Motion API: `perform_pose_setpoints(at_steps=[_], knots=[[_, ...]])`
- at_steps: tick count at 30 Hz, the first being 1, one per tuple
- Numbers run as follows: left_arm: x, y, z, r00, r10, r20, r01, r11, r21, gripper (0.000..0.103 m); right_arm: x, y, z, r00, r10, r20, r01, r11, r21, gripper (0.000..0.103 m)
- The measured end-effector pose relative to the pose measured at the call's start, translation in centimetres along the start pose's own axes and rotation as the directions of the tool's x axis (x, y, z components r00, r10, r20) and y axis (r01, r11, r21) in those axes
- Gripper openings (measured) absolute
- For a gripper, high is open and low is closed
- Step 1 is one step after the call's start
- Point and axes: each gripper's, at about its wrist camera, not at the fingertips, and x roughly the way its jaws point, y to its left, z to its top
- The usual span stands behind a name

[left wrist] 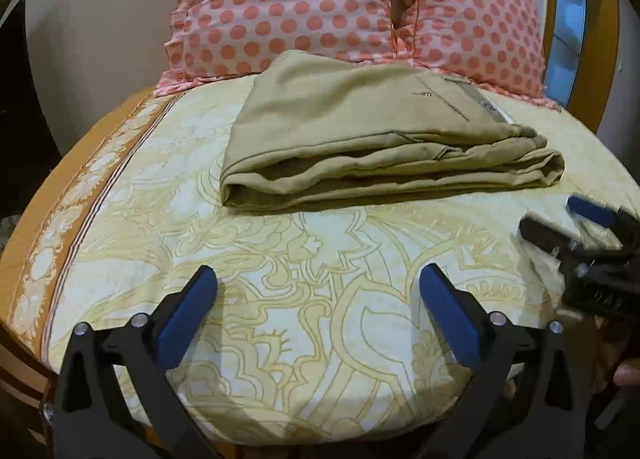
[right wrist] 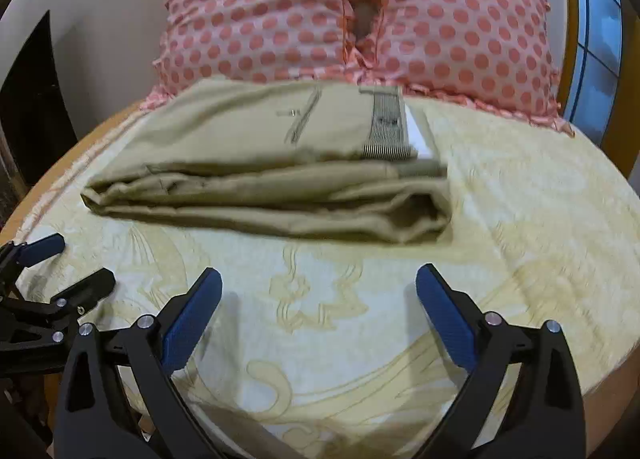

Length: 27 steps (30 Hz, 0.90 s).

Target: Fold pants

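Note:
Khaki pants (left wrist: 360,135) lie folded in a flat stack on the bed, near the pillows, waistband to the right; they also show in the right wrist view (right wrist: 264,175). My left gripper (left wrist: 318,279) is open and empty, hovering over the sheet in front of the pants. My right gripper (right wrist: 319,279) is open and empty too, also short of the pants. The right gripper shows at the right edge of the left wrist view (left wrist: 556,219). The left gripper shows at the left edge of the right wrist view (right wrist: 76,259).
The bed has a yellow floral sheet (left wrist: 280,319) with an orange border (left wrist: 48,219) at the left. Two pink polka-dot pillows (left wrist: 280,7) (left wrist: 476,19) stand behind the pants. A window (right wrist: 596,31) is at the far right.

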Motion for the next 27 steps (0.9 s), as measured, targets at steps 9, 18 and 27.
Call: perform_pose_setpoints(at_steps=[9,18,27], knots=[[-0.35,-0.01,-0.86,0.998,0.010,0.056,-0.009,1.000,-0.010,0.101,-0.37,0.38,-1.23,0.996,-0.042,0.075,0.041,0.999,0.013,0.102],[-0.35,-0.01,-0.87,0.998,0.010,0.056,-0.010,1.000,-0.010,0.101,-0.35,0.38,-1.25,0.996,-0.043,0.078,0.042,0.999,0.013,0.102],[-0.34,0.12,-0.86,0.998,0.009,0.055,-0.008,1.000,-0.009,0.101,-0.31,0.34,-1.30,0.996,-0.042,0.079,0.041,0.999,0.011,0.102]])
